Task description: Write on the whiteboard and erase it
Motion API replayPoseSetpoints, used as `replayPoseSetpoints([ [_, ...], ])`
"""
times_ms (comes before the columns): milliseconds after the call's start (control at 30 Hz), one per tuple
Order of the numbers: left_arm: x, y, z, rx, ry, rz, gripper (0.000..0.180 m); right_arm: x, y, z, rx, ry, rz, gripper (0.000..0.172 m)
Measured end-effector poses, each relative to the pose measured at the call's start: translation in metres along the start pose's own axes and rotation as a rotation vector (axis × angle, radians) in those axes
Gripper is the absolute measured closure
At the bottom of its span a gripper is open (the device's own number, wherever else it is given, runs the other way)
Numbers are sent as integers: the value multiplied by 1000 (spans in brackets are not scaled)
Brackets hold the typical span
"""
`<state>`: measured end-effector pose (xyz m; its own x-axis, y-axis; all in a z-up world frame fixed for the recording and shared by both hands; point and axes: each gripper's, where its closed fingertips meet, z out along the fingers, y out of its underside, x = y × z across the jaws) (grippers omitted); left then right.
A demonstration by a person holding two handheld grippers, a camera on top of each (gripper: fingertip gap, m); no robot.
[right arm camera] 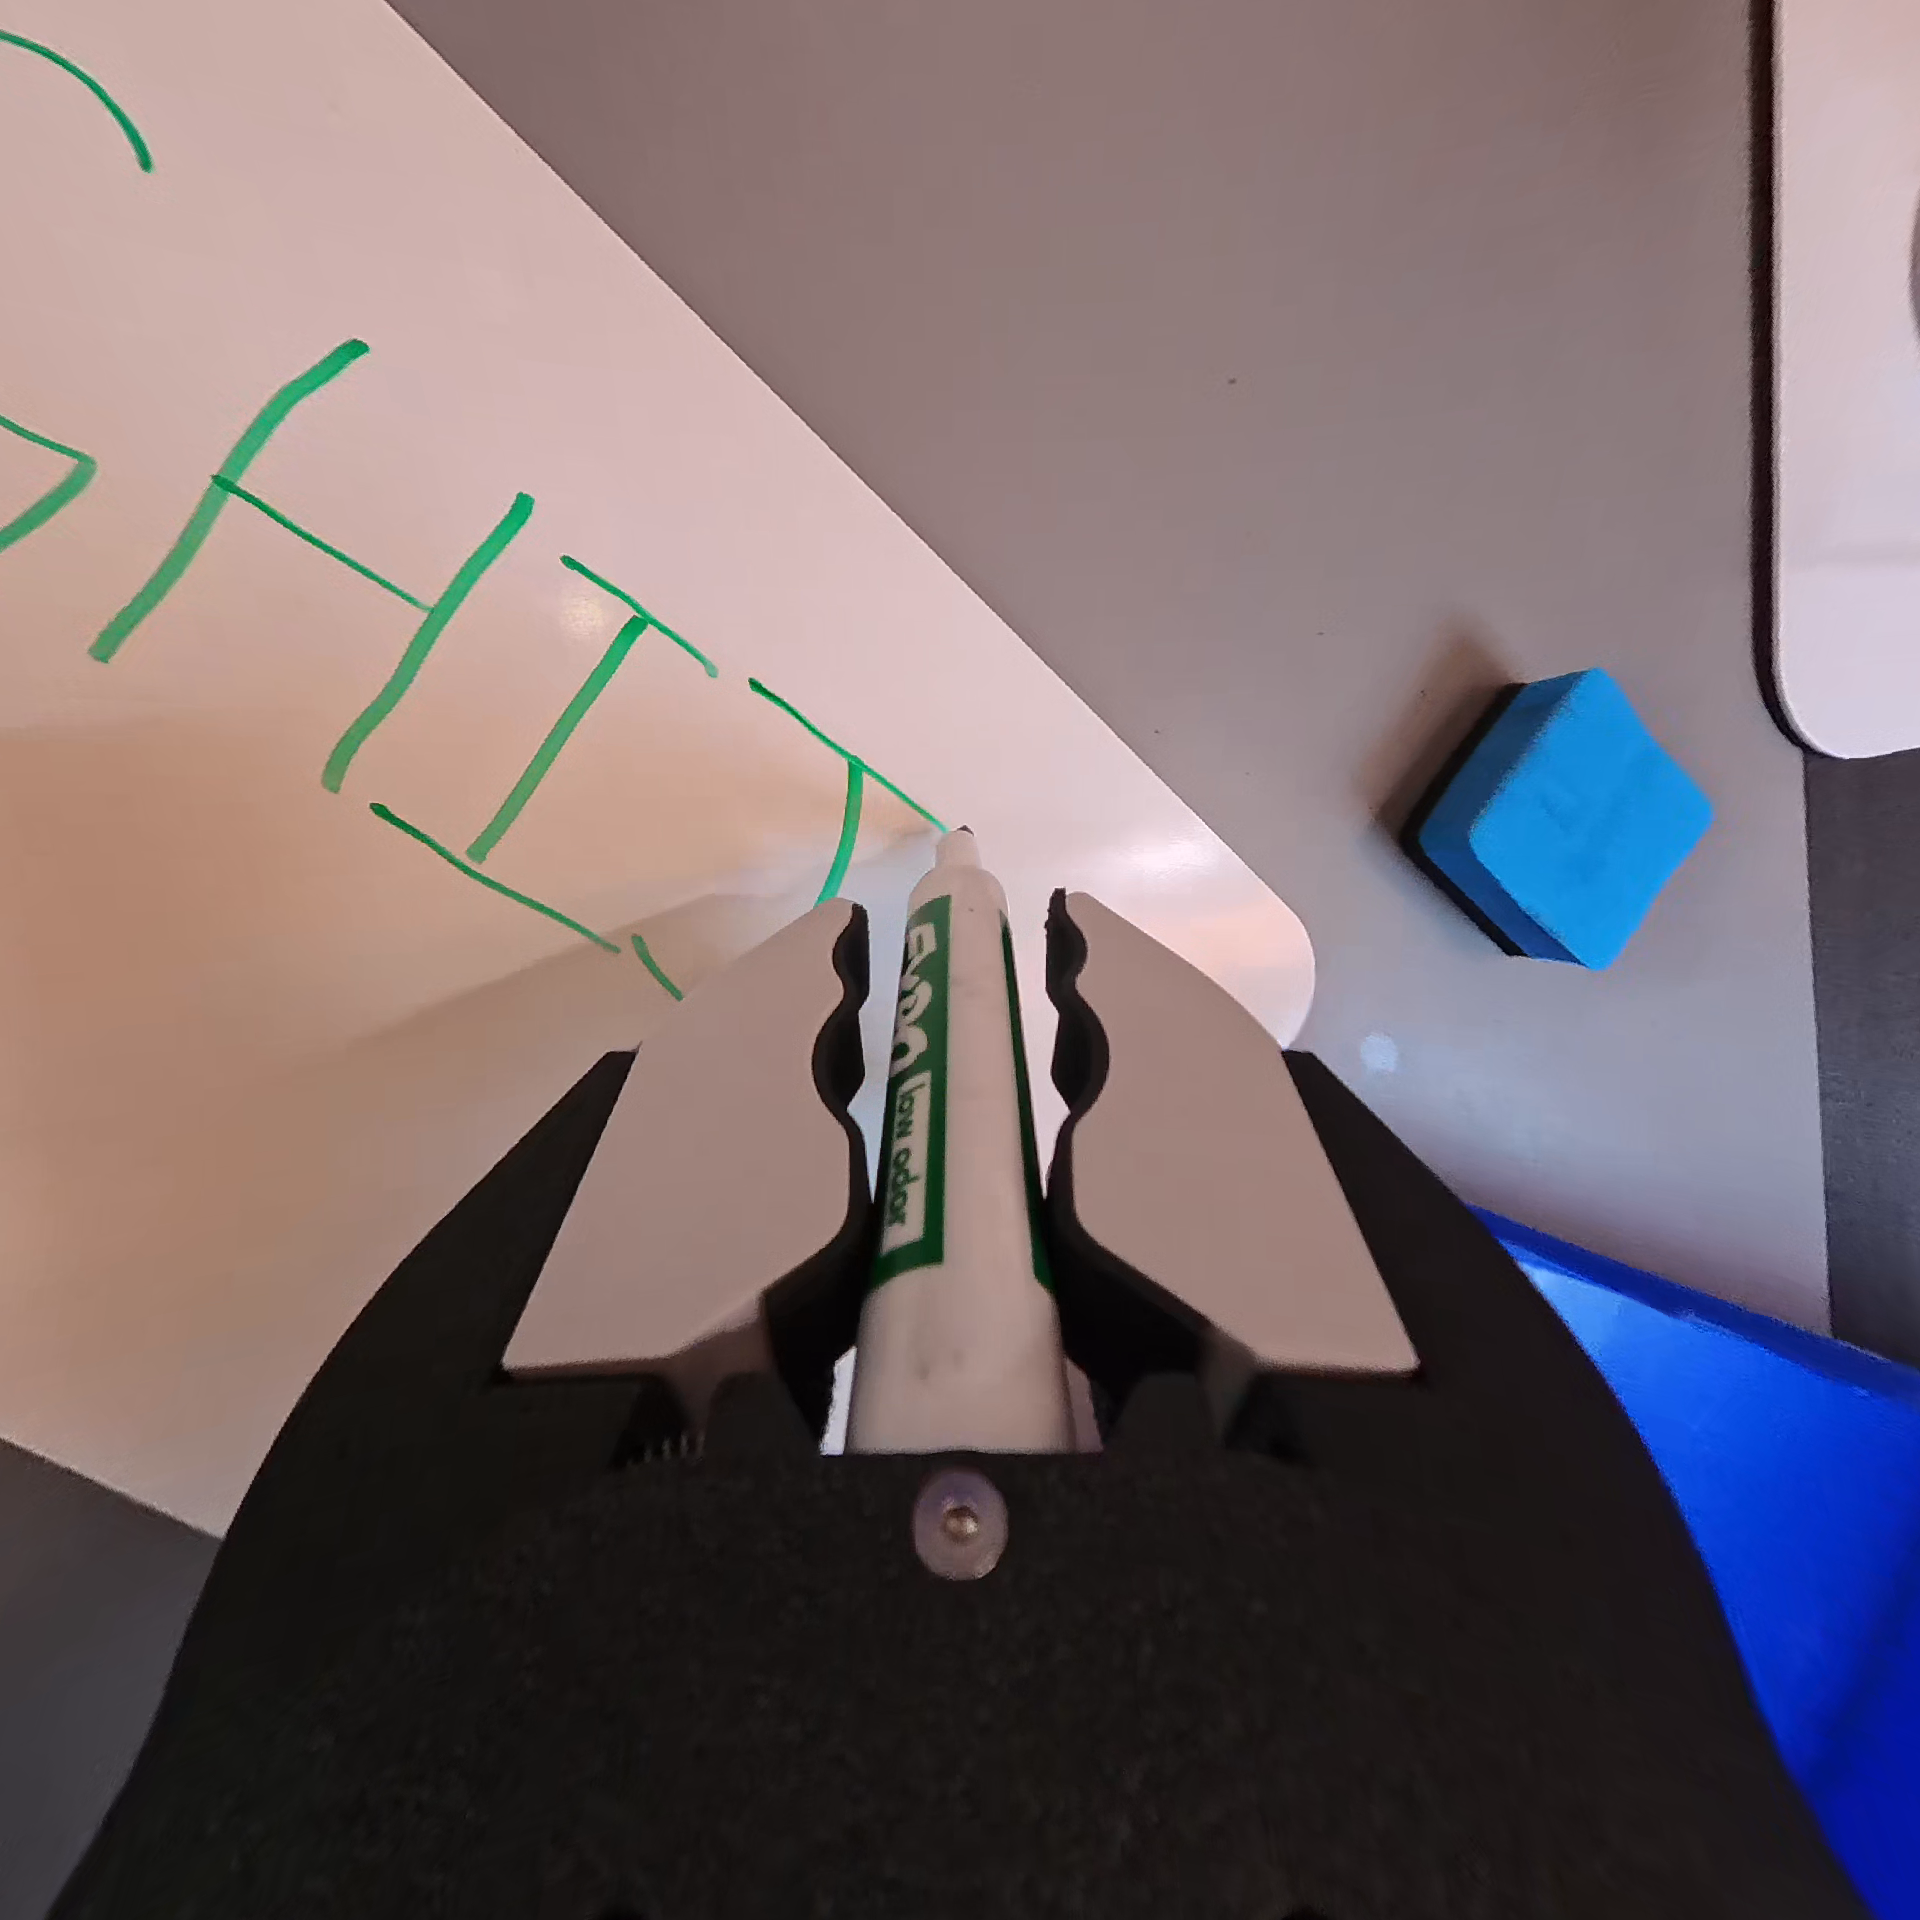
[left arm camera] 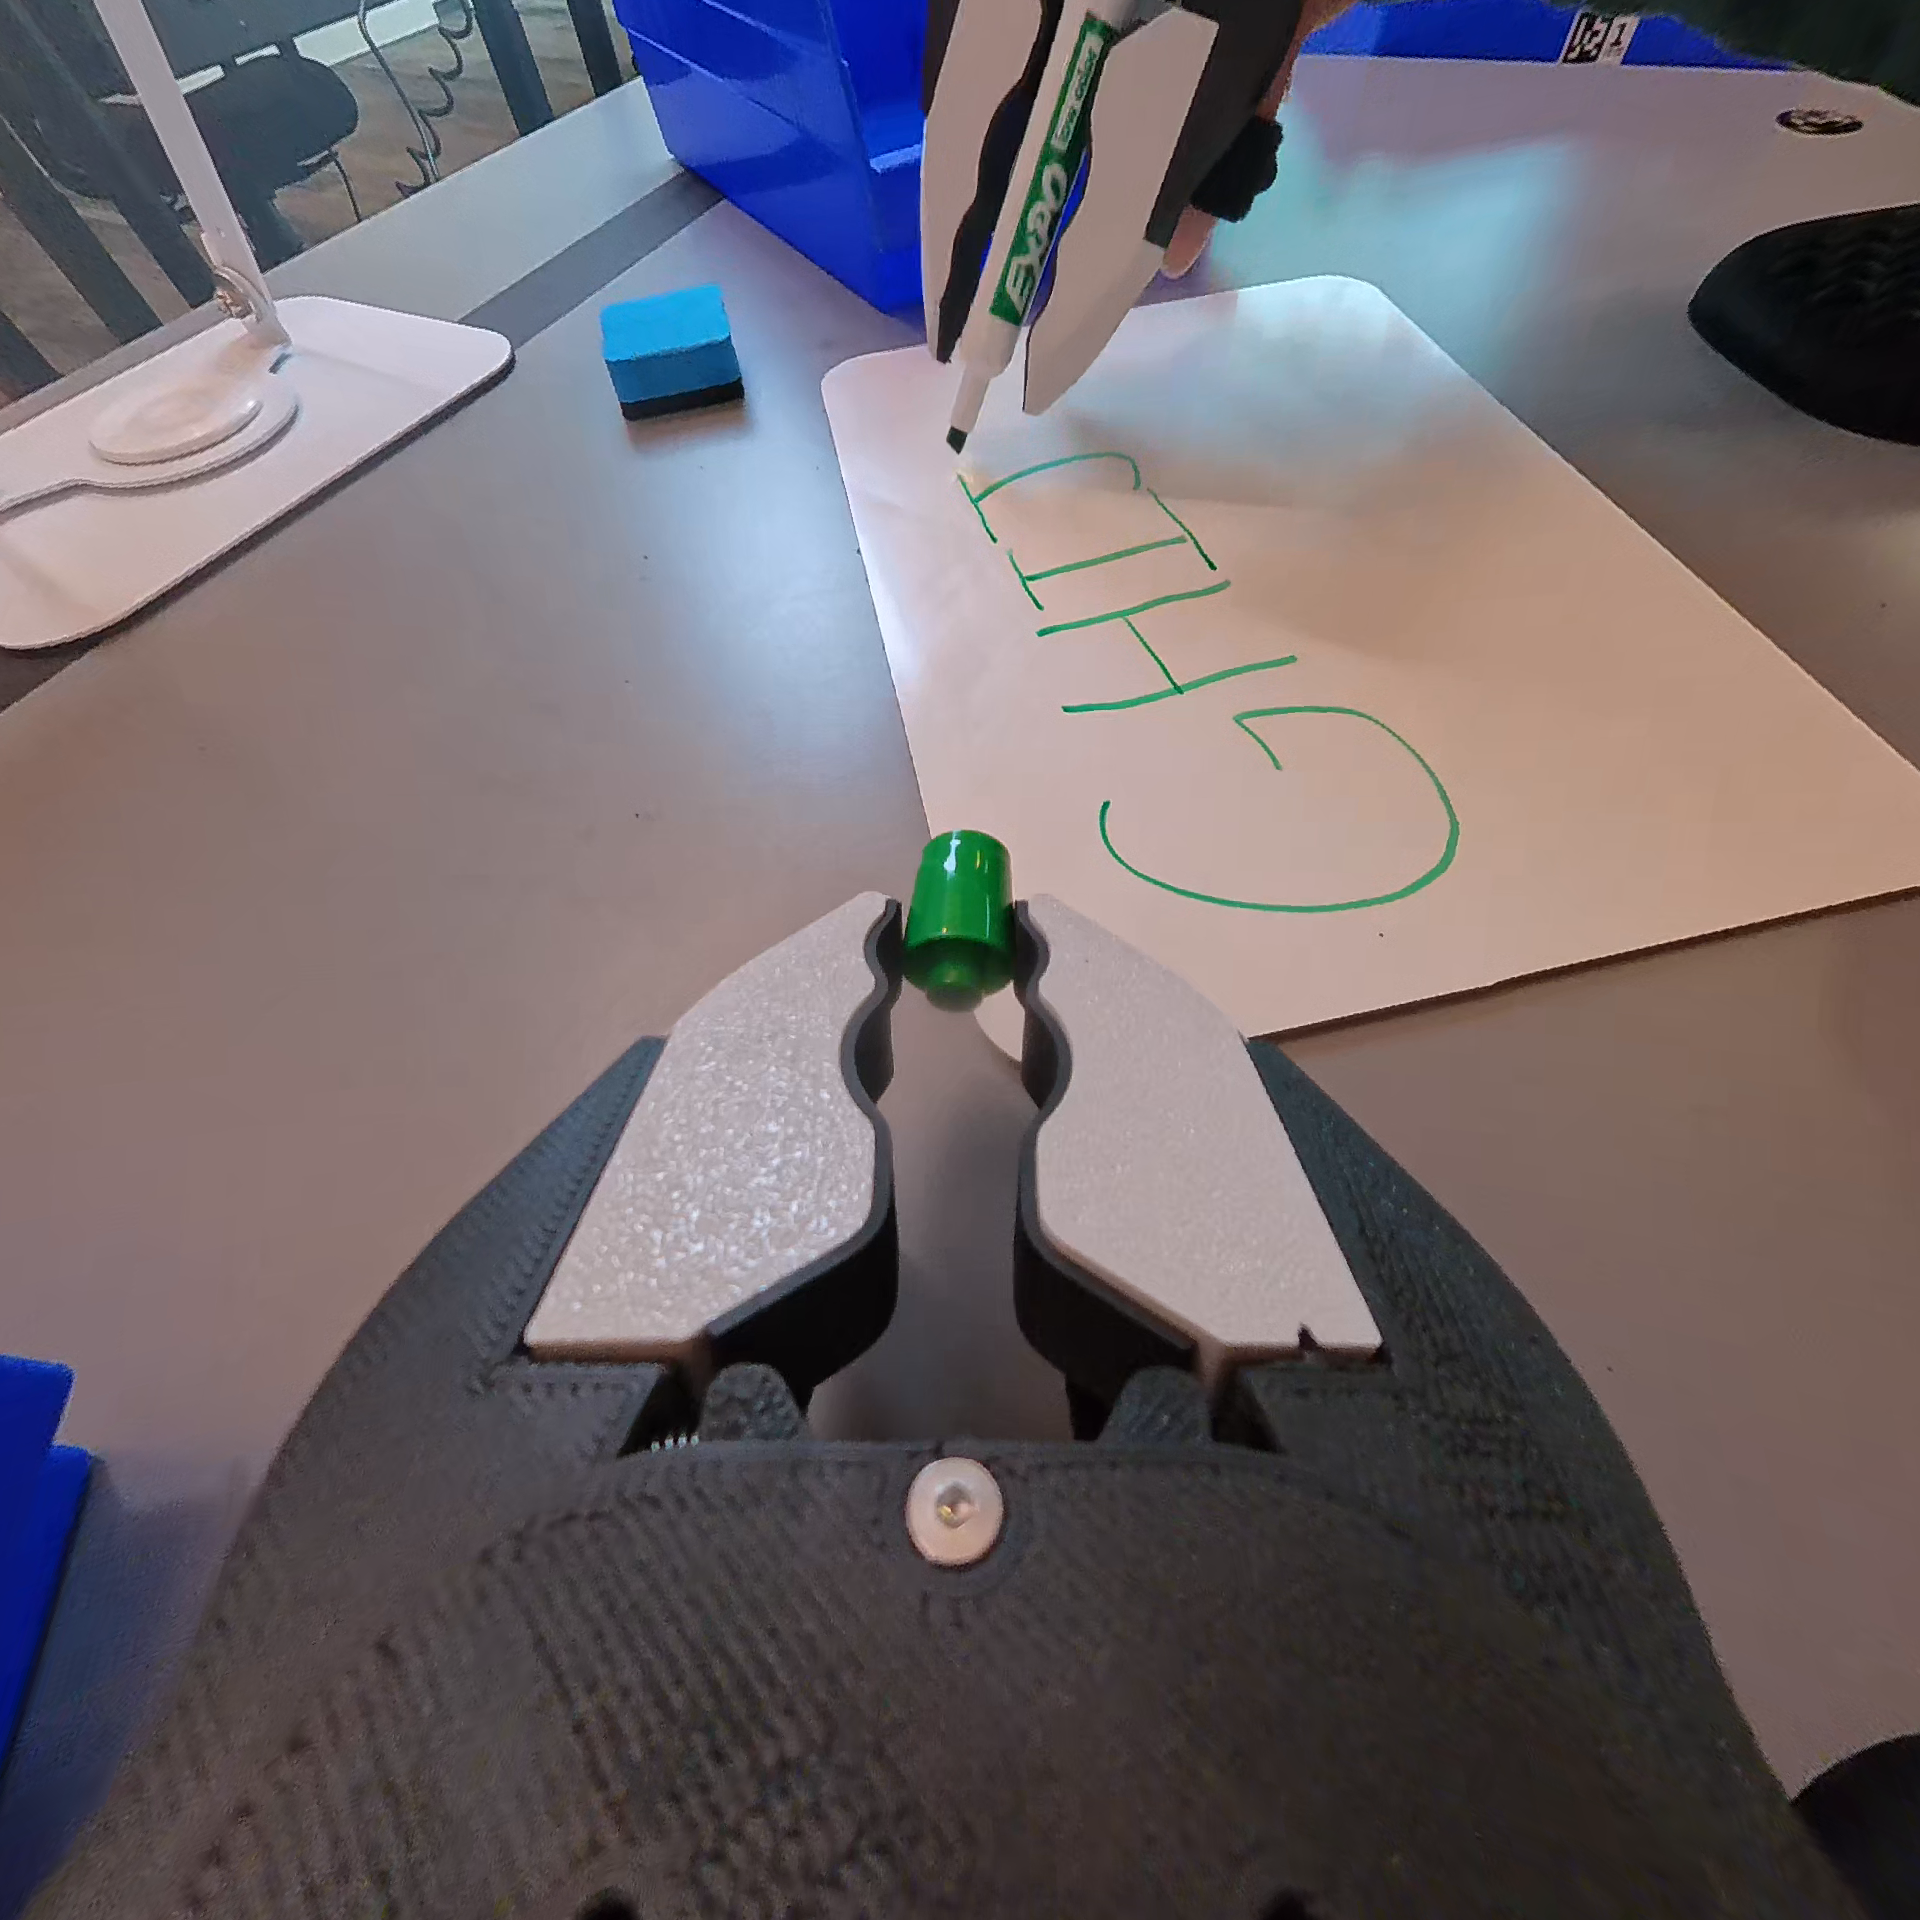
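**Op:** Currently the whiteboard point(left arm camera: 1351, 582) lies flat on the grey table point(left arm camera: 416, 779), green handwriting running along its near edge. I hold the marker point(right arm camera: 940, 1122) in the right gripper point(right arm camera: 956, 914); its barrel lies lengthwise between the fingers and seems clamped farther back, since the fingertips stand clear of it. In the left view the nib sits just off the board near the end of the last stroke.

**Obs:** Risks?

**Op:** First, the last strokes sit near the board's rounded corner; my judgement is that another stroke outward could run onto the table. Second, a barrel gripped only toward the rear could pivot under writing pressure and skew the line. Third, the left gripper point(left arm camera: 956, 914) is closed narrowly on the green cap point(left arm camera: 956, 914), caught only at the fingertips; a slight tilt might drop it and let it roll.

**Obs:** Eraser?

**Op:** Blue eraser point(left arm camera: 672, 348) rests on the table beside the board's far corner, untouched. Both grippers are occupied, so something must be set down first.

**Obs:** Legible text?

**Op:** Marker barrel bears a green printed label; board bears handwritten characters. Neither transcribed. Blue bin point(left arm camera: 790, 135) and white lamp base point(left arm camera: 208, 416) lie beyond.
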<state>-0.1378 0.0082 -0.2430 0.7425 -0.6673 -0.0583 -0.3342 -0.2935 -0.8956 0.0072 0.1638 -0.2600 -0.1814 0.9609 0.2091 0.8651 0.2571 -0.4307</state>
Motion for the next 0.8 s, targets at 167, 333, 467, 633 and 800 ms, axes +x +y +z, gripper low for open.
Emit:
replayPoseSetpoints([
  [167,0,1,1,-4,2,-2,160,7,11,-7,-9,26,2,137],
  [333,-1,1,1,-3,-1,-4,160,9,9,-4,-10,27,-4,137],
  [467,-1,1,1,-4,-1,-4,160,11,12,2,-47,21,-17,137],
  [633,-2,1,0,-2,-2,-5,160,5,20,-3,-85,-6,-30,137],
  [800,-1,2,1,-6,0,0,160,-14,38,-17,-123,-43,-34,137],
])
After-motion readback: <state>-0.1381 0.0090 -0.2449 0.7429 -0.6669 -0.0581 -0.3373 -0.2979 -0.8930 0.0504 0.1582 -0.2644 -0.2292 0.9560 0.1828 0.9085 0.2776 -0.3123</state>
